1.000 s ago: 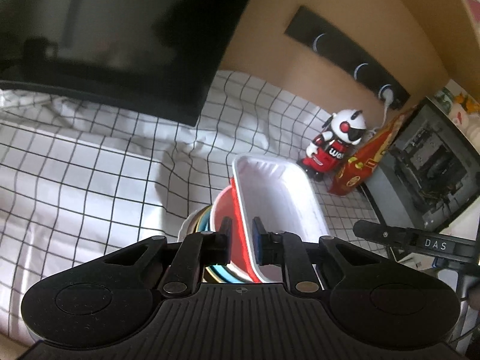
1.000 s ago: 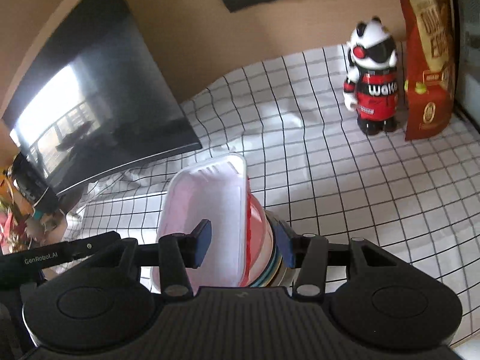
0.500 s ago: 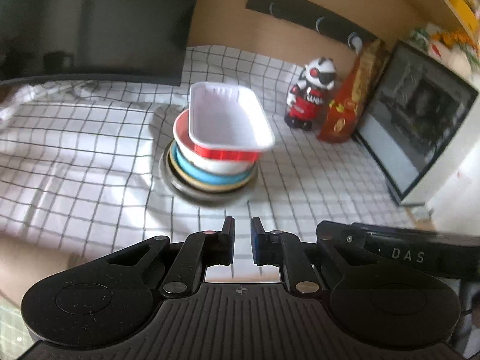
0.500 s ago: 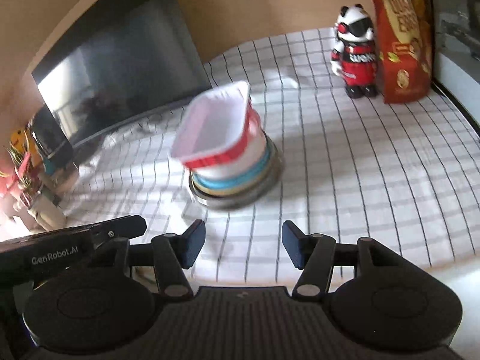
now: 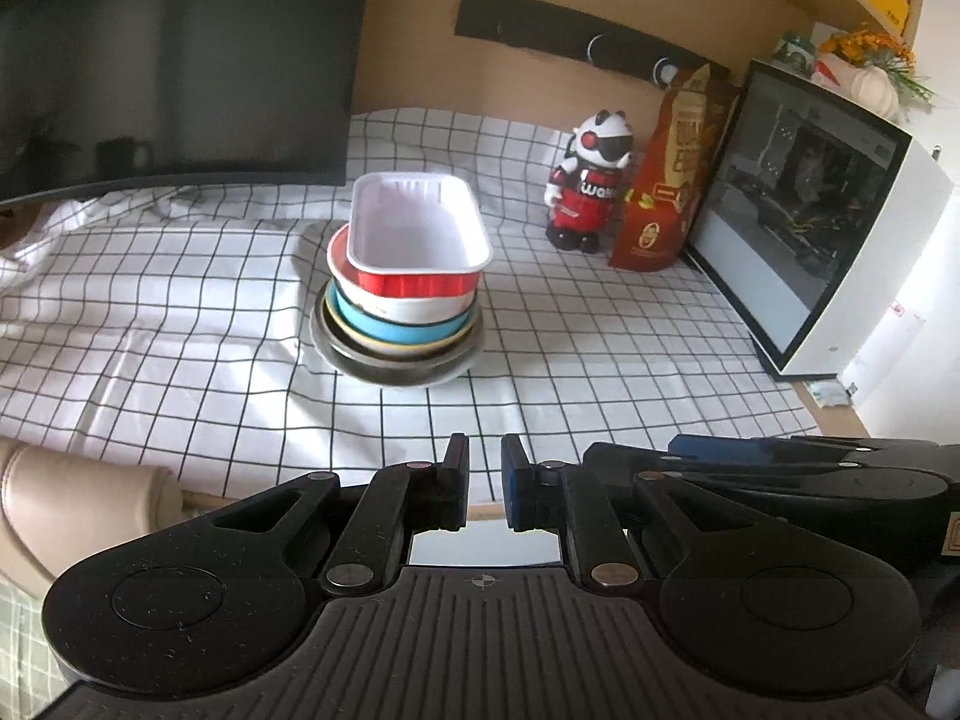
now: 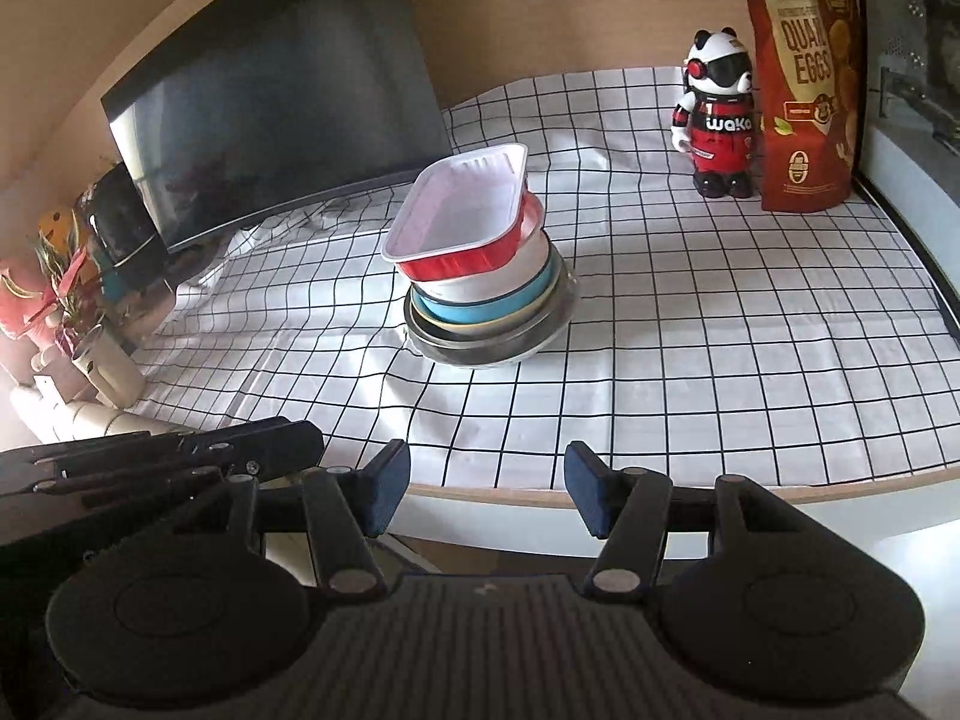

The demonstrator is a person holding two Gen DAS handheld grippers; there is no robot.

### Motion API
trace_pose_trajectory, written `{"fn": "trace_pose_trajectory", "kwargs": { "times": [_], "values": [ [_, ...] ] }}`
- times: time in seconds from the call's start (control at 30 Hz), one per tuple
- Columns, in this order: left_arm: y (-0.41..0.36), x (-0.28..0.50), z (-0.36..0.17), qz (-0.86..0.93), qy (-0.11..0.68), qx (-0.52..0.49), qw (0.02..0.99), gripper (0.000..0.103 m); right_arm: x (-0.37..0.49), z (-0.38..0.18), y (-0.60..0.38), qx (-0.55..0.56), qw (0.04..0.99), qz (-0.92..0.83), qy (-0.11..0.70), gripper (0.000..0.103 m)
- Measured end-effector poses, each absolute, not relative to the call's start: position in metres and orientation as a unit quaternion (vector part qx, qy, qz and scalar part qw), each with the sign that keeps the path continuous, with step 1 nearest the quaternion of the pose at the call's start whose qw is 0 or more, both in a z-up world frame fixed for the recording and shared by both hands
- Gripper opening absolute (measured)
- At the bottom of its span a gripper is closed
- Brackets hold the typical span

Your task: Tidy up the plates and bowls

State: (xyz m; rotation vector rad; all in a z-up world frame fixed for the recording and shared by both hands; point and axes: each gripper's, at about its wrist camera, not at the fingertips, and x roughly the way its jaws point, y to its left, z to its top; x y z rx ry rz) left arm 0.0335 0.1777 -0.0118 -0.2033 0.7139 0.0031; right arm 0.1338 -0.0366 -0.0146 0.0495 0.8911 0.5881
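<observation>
Left tongs [image 5: 483,483] closed, empty, pulled back from the stack past the bench [image 6: 750,498] edge | right tongs [image 6: 487,495] parted, empty, just widened, likewise withdrawn | checked cloth [image 5: 180,312]: stacked plates and bowls [image 5: 399,324] mid-cloth, now released | red foil tray [image 5: 414,234] on top, tilted.

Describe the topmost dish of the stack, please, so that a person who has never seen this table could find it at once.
On the checked tablecloth, in front of the dark monitor, one stack of dishes stands alone. The top one is the rectangular tray. Unlike the round bowls and plates under it, it has corners, red outer walls and a white inside, and it sits slightly tilted.
</observation>
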Motion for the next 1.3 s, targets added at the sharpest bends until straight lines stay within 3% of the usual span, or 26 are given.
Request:
{"fn": "trace_pose_trajectory", "kwargs": {
  "times": [1.3],
  "values": [
    [0.1786,0.0368,-0.0117,-0.006,0.357,-0.106,0.928,0.014,0.1323,-0.0138,-0.0436,0.029,0.858,0.276,0.433,0.057]
  ]
}}
